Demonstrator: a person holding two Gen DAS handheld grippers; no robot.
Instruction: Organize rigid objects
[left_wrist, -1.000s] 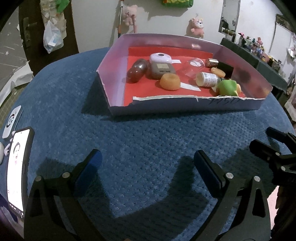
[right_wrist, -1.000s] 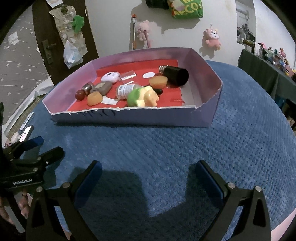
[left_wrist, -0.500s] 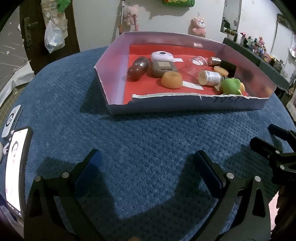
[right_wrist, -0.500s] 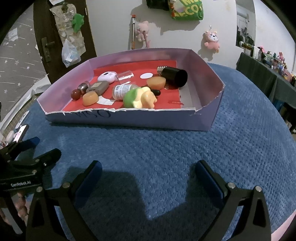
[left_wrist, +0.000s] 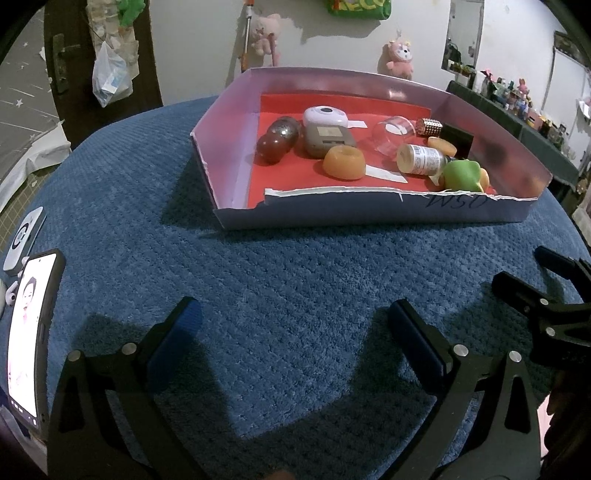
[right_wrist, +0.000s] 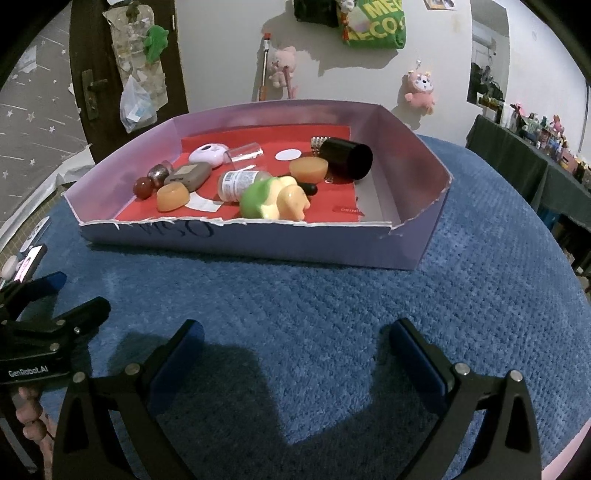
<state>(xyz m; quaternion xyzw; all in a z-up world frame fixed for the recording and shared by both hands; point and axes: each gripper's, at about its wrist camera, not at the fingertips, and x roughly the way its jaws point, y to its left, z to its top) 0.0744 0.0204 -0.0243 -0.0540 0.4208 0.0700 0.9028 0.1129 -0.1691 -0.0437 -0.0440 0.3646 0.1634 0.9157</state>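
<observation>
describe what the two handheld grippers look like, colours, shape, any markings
Both are matte black plastic. The left gripper and right gripper each have two angular fingers that spread in a V, with blue pads on the inner faces and small silver screws along the frame. White "GenRobot.AI" lettering marks the left one's body, seen from the right wrist. No cables or sleeves show.

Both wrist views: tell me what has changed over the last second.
Little has changed. In both views the cardboard tray now sits slightly lower in the picture and more of the wall shows, so the cameras seem to have tilted up a bit. Nothing was taken hold of or let go. The left claw and right claw stay open and empty over the blue cloth, and the tray's objects lie as before.
</observation>
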